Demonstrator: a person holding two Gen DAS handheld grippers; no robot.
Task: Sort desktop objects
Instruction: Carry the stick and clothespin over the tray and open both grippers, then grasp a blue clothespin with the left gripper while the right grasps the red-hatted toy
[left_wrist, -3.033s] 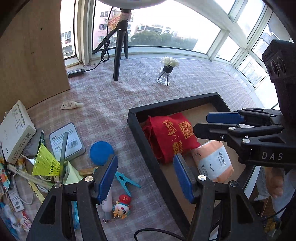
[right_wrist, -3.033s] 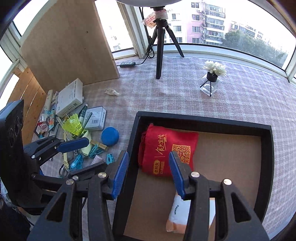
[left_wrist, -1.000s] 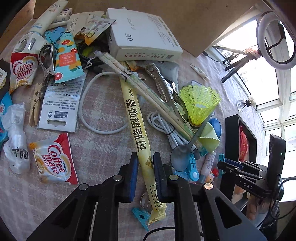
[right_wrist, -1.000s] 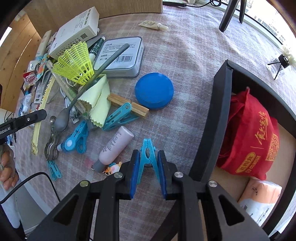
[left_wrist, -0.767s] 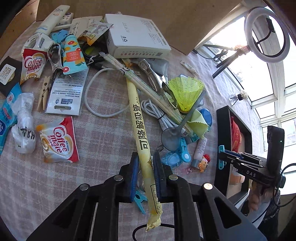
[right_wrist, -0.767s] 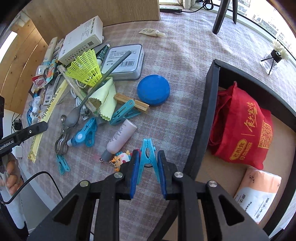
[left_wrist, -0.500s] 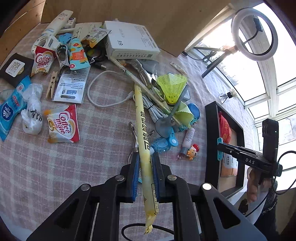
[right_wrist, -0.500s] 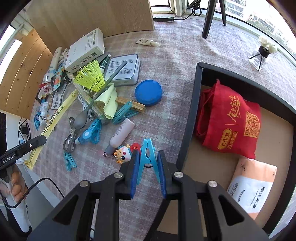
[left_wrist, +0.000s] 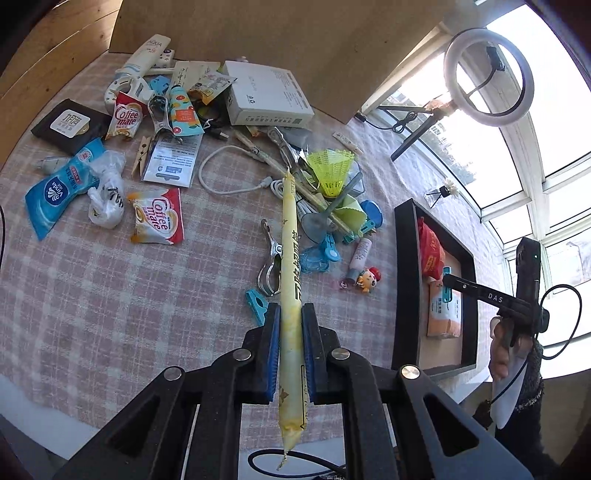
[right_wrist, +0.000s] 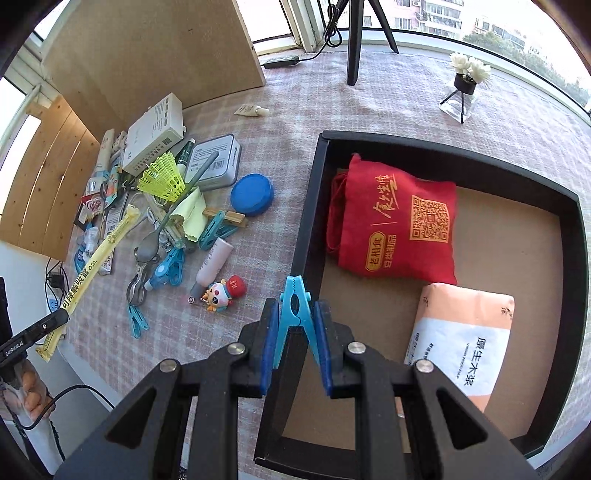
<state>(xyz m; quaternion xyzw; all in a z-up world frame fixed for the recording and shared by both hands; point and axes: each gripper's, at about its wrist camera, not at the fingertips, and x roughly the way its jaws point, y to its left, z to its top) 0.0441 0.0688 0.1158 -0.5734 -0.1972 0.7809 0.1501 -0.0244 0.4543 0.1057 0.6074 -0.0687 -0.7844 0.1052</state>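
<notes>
Already, both grippers carry something: the left gripper (left_wrist: 290, 350) has its jaws pressed on a long yellow straw packet (left_wrist: 289, 258) held clear above the cluttered table (left_wrist: 92, 288), and the right gripper (right_wrist: 295, 347) pinches a blue clothespin (right_wrist: 295, 306) over the near left wall of the black tray (right_wrist: 314, 206). Inside the tray lie only a red pouch (right_wrist: 395, 225) and a pink tissue pack (right_wrist: 465, 332), so I judge the sorting barely begun, with most of the pile left outside it. Under the yellow shuttlecock (right_wrist: 164, 181) the heap overlaps too much to separate, and the tray's near right corner is cut off.
</notes>
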